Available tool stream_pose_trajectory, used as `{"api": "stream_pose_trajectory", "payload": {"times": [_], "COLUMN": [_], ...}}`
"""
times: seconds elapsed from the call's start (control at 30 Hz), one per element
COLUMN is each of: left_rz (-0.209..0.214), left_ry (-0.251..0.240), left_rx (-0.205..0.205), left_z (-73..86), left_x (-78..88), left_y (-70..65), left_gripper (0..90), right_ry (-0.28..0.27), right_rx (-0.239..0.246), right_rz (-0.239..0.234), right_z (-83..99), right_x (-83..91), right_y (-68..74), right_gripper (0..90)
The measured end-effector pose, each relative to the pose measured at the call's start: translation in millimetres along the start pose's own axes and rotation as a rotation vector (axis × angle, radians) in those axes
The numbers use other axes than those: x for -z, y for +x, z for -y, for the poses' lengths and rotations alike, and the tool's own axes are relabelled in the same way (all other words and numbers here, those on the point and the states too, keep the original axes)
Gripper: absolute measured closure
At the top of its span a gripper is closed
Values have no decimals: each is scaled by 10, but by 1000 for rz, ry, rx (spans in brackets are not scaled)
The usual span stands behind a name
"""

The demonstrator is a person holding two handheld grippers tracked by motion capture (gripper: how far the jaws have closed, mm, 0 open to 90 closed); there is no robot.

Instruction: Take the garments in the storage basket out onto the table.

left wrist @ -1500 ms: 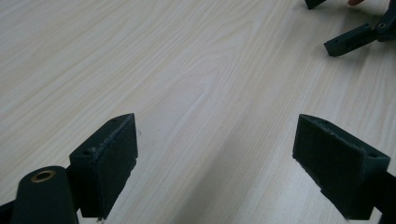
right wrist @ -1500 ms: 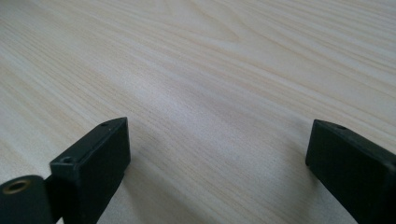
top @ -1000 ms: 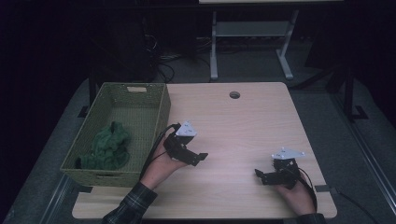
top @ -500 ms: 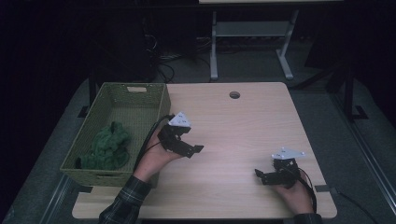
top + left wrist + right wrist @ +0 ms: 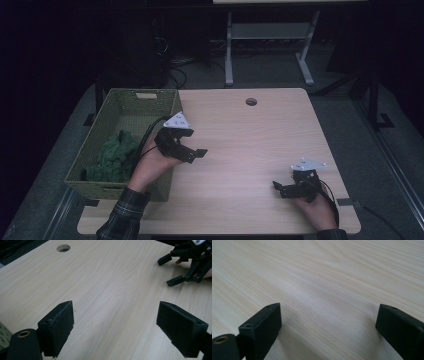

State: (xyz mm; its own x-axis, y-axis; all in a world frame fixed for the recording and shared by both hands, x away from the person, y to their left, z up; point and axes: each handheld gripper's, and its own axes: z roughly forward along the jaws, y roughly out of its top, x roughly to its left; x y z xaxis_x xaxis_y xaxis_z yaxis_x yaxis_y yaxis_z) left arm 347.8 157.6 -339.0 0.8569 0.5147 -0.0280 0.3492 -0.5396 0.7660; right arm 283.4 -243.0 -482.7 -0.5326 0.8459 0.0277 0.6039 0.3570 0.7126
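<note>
Two tongs are in play, and only one has moved: the left tongs (image 5: 192, 150) have drifted back toward the basket (image 5: 97, 146) over the last second, lifting from the middle of the tabletop (image 5: 250, 150) to hang just beside the basket's right rim. Their jaws stand wide apart with nothing between them, so I judge this a reach for the cloth, not yet a grab. One green cloth (image 5: 114, 156) lies crumpled in the near left part of the basket, untouched. The right tongs (image 5: 280, 189) have not shifted; they rest low at the near right of the tabletop, jaws spread and empty. Counted: one basket, one cloth, two tongs, one round hole (image 5: 251, 101) at the far edge.
</note>
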Motion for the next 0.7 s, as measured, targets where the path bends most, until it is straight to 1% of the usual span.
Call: {"api": "stream_pose_trajectory", "payload": {"times": [0.07,0.17,0.3,0.47,0.53,0.7], "left_rz": [-1,-9,-33,-44,-56,-70], "left_ry": [7,7,14,13,7,1], "left_rx": [-4,4,8,13,24,33], "left_z": [8,20,54,85,111,147], "left_x": [22,54,132,187,230,293], "left_y": [15,35,96,145,177,228], "left_gripper": [139,139,140,140,140,140], "right_ry": [0,0,0,0,0,0], "right_rx": [1,1,1,1,1,0], "right_rz": [0,0,0,0,0,0], "right_z": [0,0,0,0,0,0], "right_x": [0,0,0,0,0,0], "right_y": [0,0,0,0,0,0], "right_gripper": [62,62,62,62,62,62]}}
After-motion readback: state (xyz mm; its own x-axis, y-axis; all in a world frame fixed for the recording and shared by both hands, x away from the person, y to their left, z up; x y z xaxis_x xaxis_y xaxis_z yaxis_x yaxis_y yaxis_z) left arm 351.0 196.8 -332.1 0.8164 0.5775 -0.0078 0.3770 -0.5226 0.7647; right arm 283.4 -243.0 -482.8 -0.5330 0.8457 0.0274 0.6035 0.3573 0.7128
